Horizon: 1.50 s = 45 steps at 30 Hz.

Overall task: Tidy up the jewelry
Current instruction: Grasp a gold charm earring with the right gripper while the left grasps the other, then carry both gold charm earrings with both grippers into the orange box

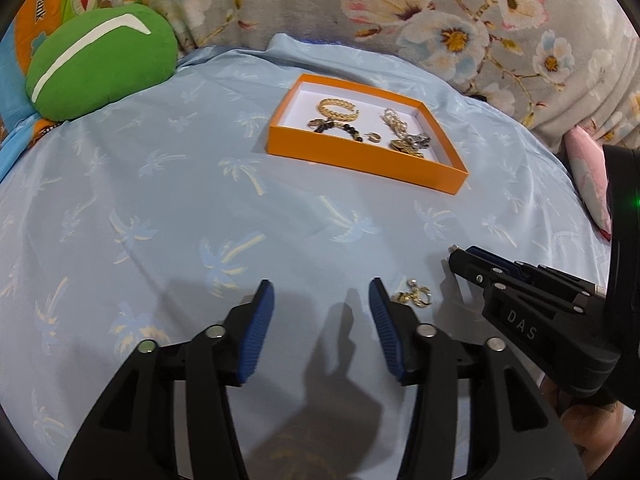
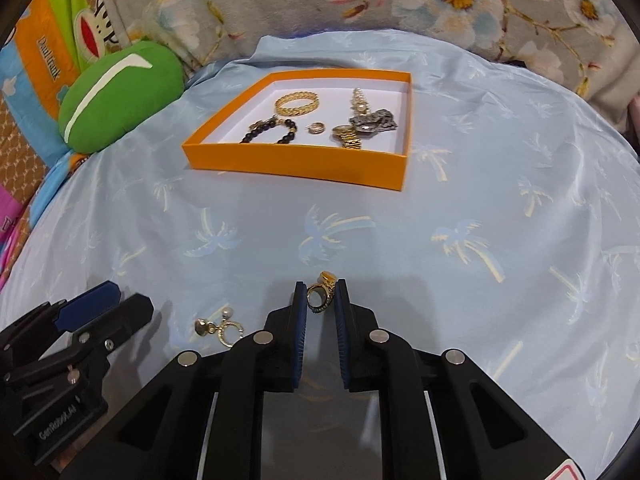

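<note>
- Pinching a gold ring [image 2: 321, 295] between its blue pads, the right gripper [image 2: 321, 300] is nearly closed; the ring stands on edge, hole toward the camera, stone uppermost.
- Left gripper [image 1: 322, 300] is spread wide and holds nothing above the palm-print sheet [image 1: 160, 200].
- Gold earrings [image 1: 414, 296] lie between the grippers; only the right view shows the ring.
- Farther off, the orange box [image 2: 296, 160] holds bracelets and chains; a green cushion [image 2: 120, 96] sits to its left.

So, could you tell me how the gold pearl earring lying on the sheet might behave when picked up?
The small gold pearl earring is probably light. Its linked hoop and charm look likely to dangle. Smooth metal may slip between the open left gripper pads.
</note>
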{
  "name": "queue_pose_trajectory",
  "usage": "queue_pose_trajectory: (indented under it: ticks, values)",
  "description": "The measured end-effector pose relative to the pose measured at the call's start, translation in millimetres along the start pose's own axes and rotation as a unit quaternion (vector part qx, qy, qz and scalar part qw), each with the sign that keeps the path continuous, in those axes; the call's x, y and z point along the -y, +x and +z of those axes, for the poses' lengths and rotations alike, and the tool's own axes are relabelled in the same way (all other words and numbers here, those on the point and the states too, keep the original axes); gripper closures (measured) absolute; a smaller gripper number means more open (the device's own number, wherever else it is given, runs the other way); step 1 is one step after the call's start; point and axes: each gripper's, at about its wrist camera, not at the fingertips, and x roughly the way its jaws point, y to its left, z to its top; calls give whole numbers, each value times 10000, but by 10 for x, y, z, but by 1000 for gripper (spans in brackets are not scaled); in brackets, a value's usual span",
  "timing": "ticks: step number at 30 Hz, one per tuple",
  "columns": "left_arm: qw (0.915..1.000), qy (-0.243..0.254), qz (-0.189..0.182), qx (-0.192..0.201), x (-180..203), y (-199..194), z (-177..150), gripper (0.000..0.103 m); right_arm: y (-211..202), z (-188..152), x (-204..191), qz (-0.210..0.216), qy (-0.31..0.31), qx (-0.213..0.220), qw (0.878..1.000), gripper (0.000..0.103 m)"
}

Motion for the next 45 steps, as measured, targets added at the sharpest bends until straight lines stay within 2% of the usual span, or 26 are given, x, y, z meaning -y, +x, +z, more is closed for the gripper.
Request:
queue_pose_trajectory:
  ticks: [9,18,21,24,26,28,39,45]
  values:
    - [9989,366,-208,-204,388,118,-41,52,-112,-91,295,-94,274,29,9996,90]
    - [9972,657,175,-299,594,252,-18,53,-133,-117,357,-67,340,34,9994,90]
    - [9965,731,267,-299,621,264,-13,60,-134,-115,364,-54,336,37,9994,90]
    - [9964,733,311,-290,616,265,-4,72,-138,-113,365,-49,360,39,9993,90]
    - [9964,726,325,-287,615,264,-1,83,-140,-114,366,-41,369,42,9993,90]
    - [9966,708,313,-283,612,259,-1,89,-142,-116,364,-35,369,44,9993,90]
    - [9986,443,100,-264,489,167,8,90,-215,-108,373,72,420,148,9990,90]
    - [9996,275,62,-90,349,24,207,90,-326,-18,403,329,519,299,9977,90]
